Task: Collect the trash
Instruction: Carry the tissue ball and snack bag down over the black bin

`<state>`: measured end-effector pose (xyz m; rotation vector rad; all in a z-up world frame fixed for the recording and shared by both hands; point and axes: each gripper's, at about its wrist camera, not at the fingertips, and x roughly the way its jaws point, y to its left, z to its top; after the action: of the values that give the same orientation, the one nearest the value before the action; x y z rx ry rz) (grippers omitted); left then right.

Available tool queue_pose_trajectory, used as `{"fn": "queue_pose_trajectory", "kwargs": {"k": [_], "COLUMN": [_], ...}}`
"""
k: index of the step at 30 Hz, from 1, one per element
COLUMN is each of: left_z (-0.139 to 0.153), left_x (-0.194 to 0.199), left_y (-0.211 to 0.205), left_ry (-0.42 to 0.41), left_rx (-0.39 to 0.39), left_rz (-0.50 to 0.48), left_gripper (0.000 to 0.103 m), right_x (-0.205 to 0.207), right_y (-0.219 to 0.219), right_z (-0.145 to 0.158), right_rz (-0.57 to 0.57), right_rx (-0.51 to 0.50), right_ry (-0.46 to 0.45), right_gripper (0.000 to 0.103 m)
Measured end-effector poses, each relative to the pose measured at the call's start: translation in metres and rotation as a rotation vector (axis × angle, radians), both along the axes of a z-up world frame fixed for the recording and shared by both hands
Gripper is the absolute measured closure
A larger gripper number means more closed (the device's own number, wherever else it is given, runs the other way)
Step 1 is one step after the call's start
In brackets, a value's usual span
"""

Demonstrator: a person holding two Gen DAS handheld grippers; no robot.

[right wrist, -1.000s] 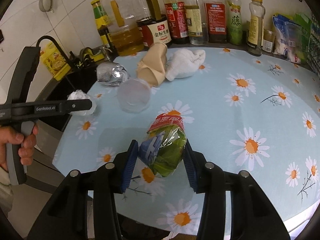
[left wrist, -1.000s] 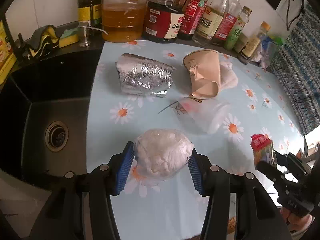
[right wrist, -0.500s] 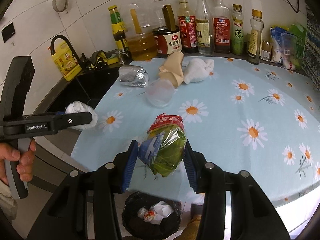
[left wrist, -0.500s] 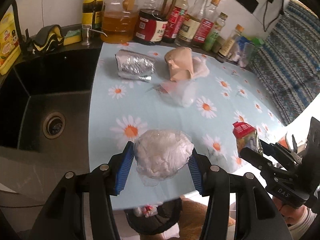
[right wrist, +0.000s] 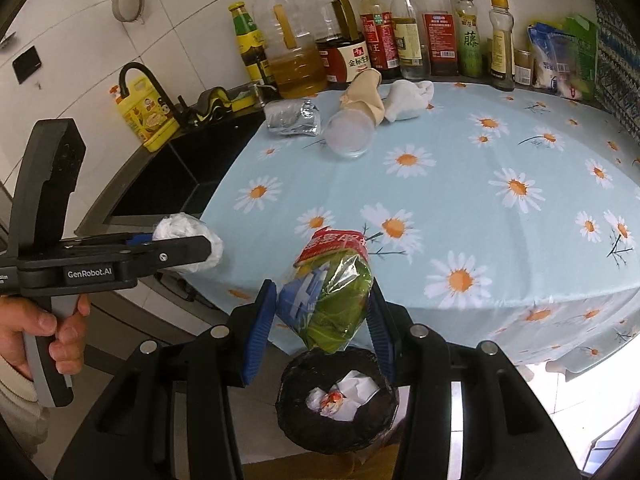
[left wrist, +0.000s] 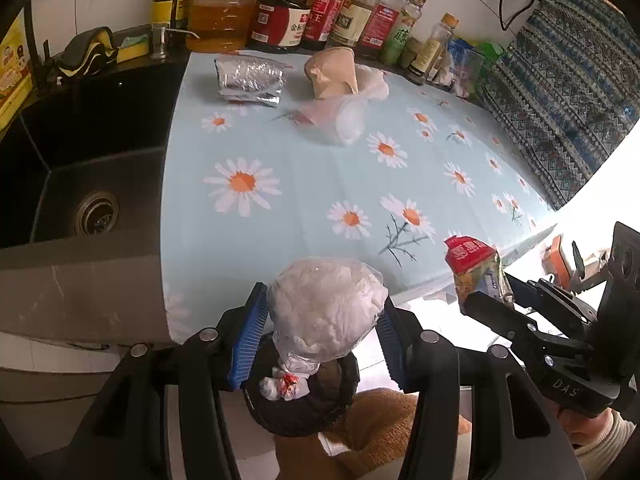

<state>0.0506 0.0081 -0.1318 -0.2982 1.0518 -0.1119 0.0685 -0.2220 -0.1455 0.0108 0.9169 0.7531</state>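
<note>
The left gripper [left wrist: 322,340] is clamped on a crumpled white plastic bag [left wrist: 326,312], its blue pads pressing both sides of the wad. It hangs just past the near edge of the counter, above a black-lined trash bin [left wrist: 304,412] on the floor that already has some white and red scraps in it. Beside it, the right gripper [right wrist: 322,332] grips a green and red snack packet [right wrist: 332,296], red end up, the packet pinched between the pads over that same bin [right wrist: 336,404]. A bare hand [right wrist: 40,340] holds the left tool's handle.

Back on the daisy-print tablecloth [right wrist: 460,200], well away from both grippers, more rubbish lies near the row of sauce and oil bottles [right wrist: 376,40]: a crushed foil pack [right wrist: 292,118], a clear plastic cup [right wrist: 348,136] on its side, a beige paper cup [right wrist: 364,96] tipped over against it, and a wadded white tissue [right wrist: 408,98]. The dark sink [left wrist: 80,184] sits to the left of the cloth.
</note>
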Motion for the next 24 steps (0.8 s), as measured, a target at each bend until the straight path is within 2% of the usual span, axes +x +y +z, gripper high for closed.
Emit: {"fn": "queue_pose_trajectory", "kwargs": {"k": [5,12,18,24], "left_z": [-0.006,-0.020,-0.033,-0.058], "left_x": [-0.005,-0.015,-0.027,-0.037], "left_y": [-0.012,-0.027,-0.032,-0.033], "left_ry": [0.015,0.078,0.124,0.192], "left_rx": [0.008,0.009,-0.015,-0.015], "left_rz": [0.005,0.027,0.080,0.091], "left_gripper": [0.053,0.053,0.053,0.053], "right_x": [-0.002,-0.004,-0.012,-0.014], "right_y": [-0.003,-0.011,-0.015,-0.021], "right_z": [-0.008,-0.023,-0.050,-0.073], "right_rz": [0.029,0.081,0.119,0.122], "right_rx": [0.017,0.019,0.003,-0.012], "right_ry": [0.022,0.073,0.134,0.195], "right_gripper": [0.057,0.057,0.057,0.057]}}
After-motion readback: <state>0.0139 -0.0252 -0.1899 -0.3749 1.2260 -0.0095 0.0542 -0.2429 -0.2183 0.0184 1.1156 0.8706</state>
